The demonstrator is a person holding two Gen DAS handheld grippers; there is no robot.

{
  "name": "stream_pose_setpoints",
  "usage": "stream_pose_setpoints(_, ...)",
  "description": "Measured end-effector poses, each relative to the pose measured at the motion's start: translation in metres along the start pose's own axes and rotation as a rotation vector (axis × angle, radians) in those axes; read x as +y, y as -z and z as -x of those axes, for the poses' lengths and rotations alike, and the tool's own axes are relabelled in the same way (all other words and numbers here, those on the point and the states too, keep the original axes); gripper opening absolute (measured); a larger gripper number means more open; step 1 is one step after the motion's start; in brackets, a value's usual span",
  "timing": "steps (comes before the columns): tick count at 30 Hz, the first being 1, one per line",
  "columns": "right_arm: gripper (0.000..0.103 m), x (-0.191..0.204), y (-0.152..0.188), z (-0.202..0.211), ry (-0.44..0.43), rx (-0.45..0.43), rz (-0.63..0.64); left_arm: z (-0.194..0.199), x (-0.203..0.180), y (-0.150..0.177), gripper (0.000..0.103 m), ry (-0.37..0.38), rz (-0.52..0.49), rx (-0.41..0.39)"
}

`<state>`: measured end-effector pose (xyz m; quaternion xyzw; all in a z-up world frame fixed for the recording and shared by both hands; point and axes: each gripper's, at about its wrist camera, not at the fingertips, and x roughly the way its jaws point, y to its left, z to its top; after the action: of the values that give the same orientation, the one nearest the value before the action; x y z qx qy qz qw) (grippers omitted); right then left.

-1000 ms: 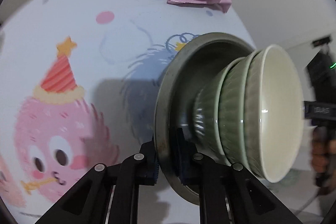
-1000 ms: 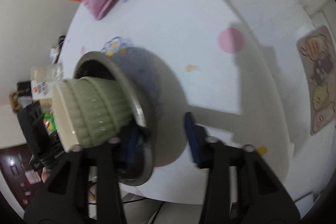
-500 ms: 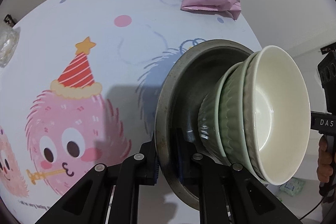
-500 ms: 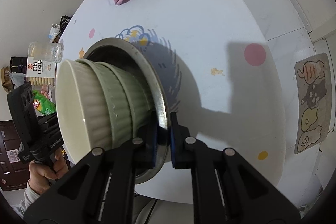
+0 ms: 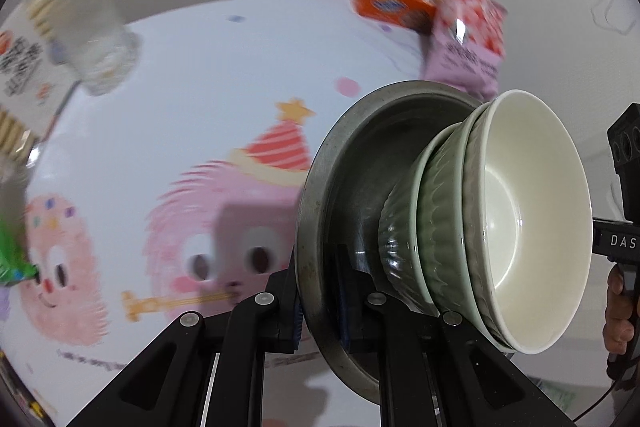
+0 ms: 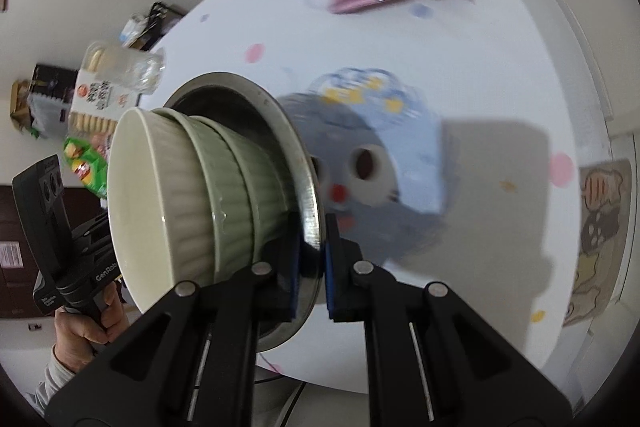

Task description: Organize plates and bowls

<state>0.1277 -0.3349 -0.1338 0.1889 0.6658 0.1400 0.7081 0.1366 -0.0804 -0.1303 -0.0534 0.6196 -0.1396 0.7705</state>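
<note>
A metal plate carries a stack of green ribbed bowls with a cream-lined bowl on top. My left gripper is shut on the plate's rim on one side. On the opposite side my right gripper is shut on the same plate, with the bowl stack standing on it. Both hold the plate lifted above the round table. The other gripper shows at the edge of each view.
An orange box and a pink snack bag lie at the table's far edge. A clear biscuit pack and a green snack bag sit on one side. A cartoon mat lies on the floor.
The right gripper closed on the plate's rim. Both grippers then lifted the plate with the bowls off the table and carried it across the cartoon cloth; the views rolled.
</note>
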Motion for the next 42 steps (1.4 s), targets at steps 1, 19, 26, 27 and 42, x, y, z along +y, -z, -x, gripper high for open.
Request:
stream_pose_setpoints(1,0.013,0.008,-0.002,-0.001,-0.003,0.000,0.015,0.007,0.010,0.003,0.012,-0.006,0.015,-0.010)
stream_pose_setpoints(19,0.014,0.152,-0.012,-0.076,0.024,0.061,0.220,0.027,0.133,0.024,0.013,-0.096,0.171,-0.069)
stream_pose_setpoints(26,0.014,0.144,-0.019,-0.099,0.076,0.075,0.194,0.000,0.131,0.023,0.015,-0.104,0.138,-0.057)
stream_pose_setpoints(27,0.014,0.143,-0.020,-0.102,0.081,0.079,0.192,-0.006,0.131,0.022,0.015,-0.100,0.140,-0.048)
stream_pose_setpoints(42,0.018,0.138,-0.012,-0.114,0.163,0.015,0.184,-0.014,0.139,0.030,0.014,-0.068,0.239,-0.071)
